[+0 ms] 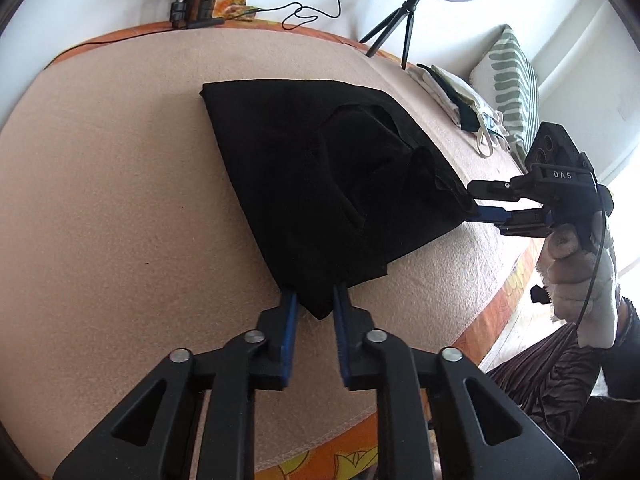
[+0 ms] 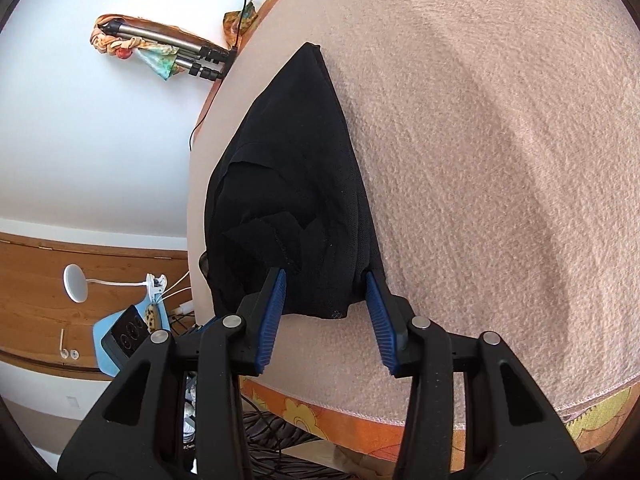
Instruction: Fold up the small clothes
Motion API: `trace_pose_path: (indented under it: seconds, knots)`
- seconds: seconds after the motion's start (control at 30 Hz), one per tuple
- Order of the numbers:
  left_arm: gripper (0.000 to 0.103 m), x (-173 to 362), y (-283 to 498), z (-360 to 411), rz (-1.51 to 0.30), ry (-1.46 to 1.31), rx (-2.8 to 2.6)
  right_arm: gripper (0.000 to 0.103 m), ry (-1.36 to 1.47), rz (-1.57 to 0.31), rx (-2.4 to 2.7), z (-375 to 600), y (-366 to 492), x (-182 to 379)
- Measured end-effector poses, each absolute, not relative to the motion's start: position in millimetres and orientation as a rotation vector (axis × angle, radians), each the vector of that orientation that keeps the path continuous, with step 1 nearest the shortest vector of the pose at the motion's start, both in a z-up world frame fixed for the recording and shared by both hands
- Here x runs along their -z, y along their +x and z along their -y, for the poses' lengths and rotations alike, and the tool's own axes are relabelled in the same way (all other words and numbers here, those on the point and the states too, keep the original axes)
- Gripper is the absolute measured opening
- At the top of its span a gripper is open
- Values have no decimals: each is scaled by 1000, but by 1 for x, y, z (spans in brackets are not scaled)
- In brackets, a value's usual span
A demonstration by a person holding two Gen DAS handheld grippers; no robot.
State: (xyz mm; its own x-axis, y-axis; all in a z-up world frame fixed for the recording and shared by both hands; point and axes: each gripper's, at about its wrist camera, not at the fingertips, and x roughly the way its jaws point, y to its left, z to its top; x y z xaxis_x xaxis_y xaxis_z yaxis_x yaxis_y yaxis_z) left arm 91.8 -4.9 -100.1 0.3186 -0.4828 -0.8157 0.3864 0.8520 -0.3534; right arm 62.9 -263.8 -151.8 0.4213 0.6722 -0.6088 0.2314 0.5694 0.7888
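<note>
A black garment (image 1: 320,184) lies partly folded on the beige blanket (image 1: 120,200). My left gripper (image 1: 314,300) is open, its blue-padded fingers either side of the garment's near corner. My right gripper (image 1: 474,202) is at the garment's right corner, with cloth between its open fingers. In the right wrist view the right gripper (image 2: 326,284) is open around the near edge of the black garment (image 2: 296,208), whose sleeve is folded over on top.
A pile of folded pale clothes (image 1: 460,100) and a striped pillow (image 1: 514,84) lie at the far right. A ring light on a tripod (image 1: 404,20) and tripod legs (image 1: 196,0) stand at the far edge. The orange floral sheet edge (image 2: 340,412) is near.
</note>
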Motion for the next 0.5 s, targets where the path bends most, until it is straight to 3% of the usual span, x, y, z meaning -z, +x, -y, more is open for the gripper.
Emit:
trace_pose_path:
  seconds: [0.07,0.1,0.5]
  knots:
    - [4,99,92,4,-1098,-87,570,14,955,-1151,-346,261,65,152]
    - [3,98,91,3,-1092,-95,570,12,953,-1157,-351,261,66,151]
    - [2,78,85,-12,-1053,1,589,7,776,-1131,-331,272,59,120]
